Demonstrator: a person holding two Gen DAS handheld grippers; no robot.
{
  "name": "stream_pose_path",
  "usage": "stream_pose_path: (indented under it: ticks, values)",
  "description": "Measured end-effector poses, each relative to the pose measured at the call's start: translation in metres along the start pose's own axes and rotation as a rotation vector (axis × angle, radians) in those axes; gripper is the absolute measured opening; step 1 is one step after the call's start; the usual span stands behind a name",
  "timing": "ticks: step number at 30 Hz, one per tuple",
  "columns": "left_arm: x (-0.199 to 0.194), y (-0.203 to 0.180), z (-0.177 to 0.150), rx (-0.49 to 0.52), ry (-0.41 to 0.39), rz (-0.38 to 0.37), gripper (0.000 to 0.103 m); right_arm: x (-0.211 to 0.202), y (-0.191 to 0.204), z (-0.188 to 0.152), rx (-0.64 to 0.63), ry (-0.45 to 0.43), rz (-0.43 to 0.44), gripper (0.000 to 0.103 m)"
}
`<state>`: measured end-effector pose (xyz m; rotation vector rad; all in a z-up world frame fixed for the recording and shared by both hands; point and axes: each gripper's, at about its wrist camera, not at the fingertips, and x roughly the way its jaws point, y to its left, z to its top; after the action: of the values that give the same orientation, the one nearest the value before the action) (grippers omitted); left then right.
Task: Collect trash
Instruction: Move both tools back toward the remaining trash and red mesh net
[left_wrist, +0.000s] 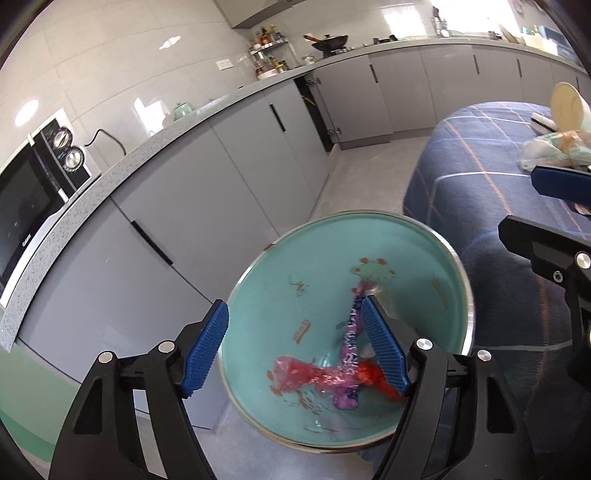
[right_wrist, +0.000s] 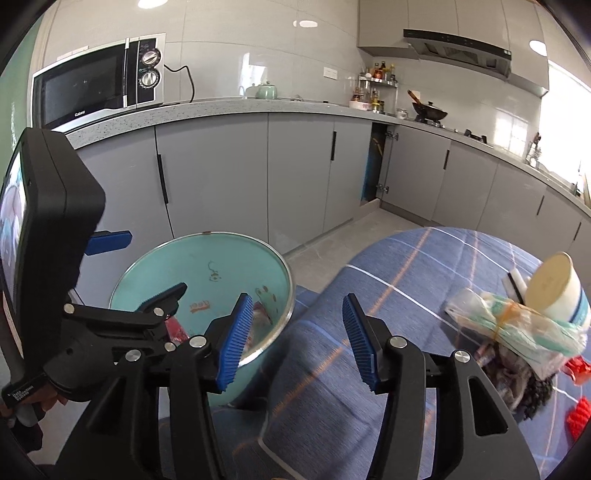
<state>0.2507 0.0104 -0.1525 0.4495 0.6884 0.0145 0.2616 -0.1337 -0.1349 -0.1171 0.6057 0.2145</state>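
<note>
The left gripper (left_wrist: 295, 347) hangs over the teal bin (left_wrist: 467, 314) with its jaws spread and nothing pinched between them. Directly below its fingers, at the bottom of the bin, lie a purple wrapper (left_wrist: 351, 343) and a crumpled red wrapper (left_wrist: 299, 373). The purple one runs lengthwise away from the gripper toward the bin's far wall; the red one lies crosswise under its near end.

The right gripper (right_wrist: 295, 339) is also released and empty, poised above the blue checked cloth (right_wrist: 406, 266) just beside the bin. Further off to its right waits a plastic bag bundle (right_wrist: 517, 332), long axis slanting across the view, tied with an orange band at the waist. It looks light, soft and slippery; the banded middle seems the surest grip. Behind it leans a paper cup (right_wrist: 554, 288), probably light and easily crushed.
</note>
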Motion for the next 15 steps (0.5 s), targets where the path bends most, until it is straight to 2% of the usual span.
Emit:
stream_pose_path:
  ticks: [4, 9, 15]
  values:
    - [-0.013, -0.018, 0.003, 0.027, -0.02, -0.02, 0.081, -0.016, -0.014, -0.008, 0.017, 0.01, -0.033, 0.054]
    - [-0.033, -0.047, 0.004, 0.092, -0.052, -0.045, 0.082, -0.042, -0.038, -0.018, 0.005, 0.006, -0.135, 0.055]
    - [-0.063, -0.077, 0.008, 0.137, -0.113, -0.099, 0.087, -0.073, -0.076, -0.037, 0.06, 0.019, -0.23, 0.055]
